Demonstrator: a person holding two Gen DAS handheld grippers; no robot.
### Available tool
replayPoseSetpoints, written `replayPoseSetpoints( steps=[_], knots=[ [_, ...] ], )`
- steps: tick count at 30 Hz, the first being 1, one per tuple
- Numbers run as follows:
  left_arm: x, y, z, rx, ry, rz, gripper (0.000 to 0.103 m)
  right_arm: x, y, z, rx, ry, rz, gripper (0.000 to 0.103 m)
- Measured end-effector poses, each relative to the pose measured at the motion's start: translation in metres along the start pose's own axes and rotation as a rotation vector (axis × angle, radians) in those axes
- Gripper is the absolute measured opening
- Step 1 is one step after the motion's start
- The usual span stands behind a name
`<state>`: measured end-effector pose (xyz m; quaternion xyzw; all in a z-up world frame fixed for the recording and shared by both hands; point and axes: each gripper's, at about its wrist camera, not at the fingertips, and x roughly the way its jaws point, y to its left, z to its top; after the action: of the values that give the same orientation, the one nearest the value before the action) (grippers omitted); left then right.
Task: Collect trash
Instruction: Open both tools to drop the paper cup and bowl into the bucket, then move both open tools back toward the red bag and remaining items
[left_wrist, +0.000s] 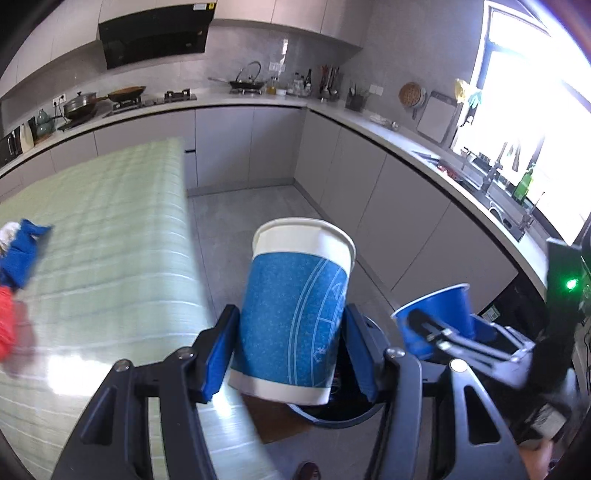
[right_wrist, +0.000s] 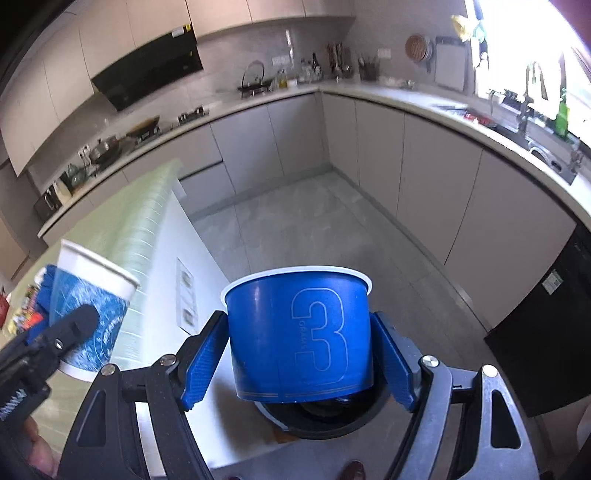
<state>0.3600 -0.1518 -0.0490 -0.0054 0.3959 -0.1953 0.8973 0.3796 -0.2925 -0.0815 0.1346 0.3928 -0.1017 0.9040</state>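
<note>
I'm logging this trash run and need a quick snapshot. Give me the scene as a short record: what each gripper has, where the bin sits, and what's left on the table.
left gripper: shut on tall paper cup, white rim, blue band
right gripper: shut on blue tub marked with a large 3
bin: dark, round, on the floor below both grippers, beside the table
table: green striped cloth; blue and red scraps remain at its left edge
cups: both above the bin, not yet dropped
</note>
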Motion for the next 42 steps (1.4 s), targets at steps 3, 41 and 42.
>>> replayPoseSetpoints(
  steps=[3,41,42],
  knots=[
    [0.023,-0.015,-0.009,-0.02,0.032,0.036,0.058,0.032,-0.023,-0.003,-0.022,0.057,0.036,0.079],
    [-0.009,-0.049,-0.007,-0.07,0.058,0.159,0.077,0.01,-0.062,-0.003,-0.052,-0.004,-0.008,0.084],
    [-0.018,-0.041,-0.006,-0.071,0.049,0.157,0.077,0.005,-0.057,-0.003,-0.051,-0.011,-0.008,0.084]
  ],
)
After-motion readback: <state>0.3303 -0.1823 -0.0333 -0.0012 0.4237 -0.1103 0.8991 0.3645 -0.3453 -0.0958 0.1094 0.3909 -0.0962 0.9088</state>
